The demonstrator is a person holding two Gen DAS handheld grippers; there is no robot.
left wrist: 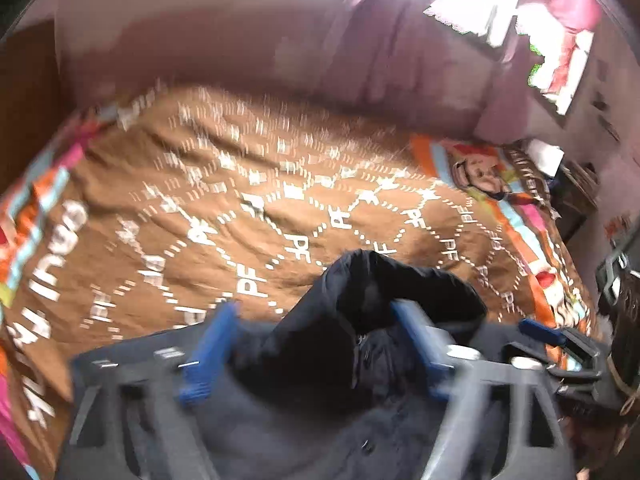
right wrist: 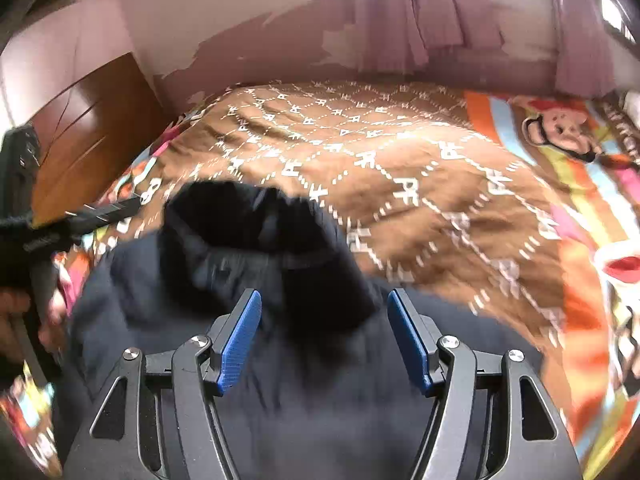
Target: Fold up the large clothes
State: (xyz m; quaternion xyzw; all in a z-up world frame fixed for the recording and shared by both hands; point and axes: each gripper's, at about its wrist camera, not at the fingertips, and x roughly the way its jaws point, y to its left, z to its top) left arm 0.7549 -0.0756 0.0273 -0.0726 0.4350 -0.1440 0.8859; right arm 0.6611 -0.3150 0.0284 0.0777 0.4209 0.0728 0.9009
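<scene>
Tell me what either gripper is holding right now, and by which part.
Nothing is held. The left gripper and the right gripper both have their jaws wide open above the dark jacket, which lies on the brown bedspread.

Jacket [right wrist: 248, 280]: one large dark navy garment, seemingly padded, lying crumpled on the near part of a brown patterned blanket [right wrist: 420, 184]. Black hood or collar [right wrist: 224, 216] bunched uppermost at the far end, opening facing up. Body spread toward the viewer. Zip and snap studs [left wrist: 362, 364] visible; motion blur hides finer detail.
</scene>
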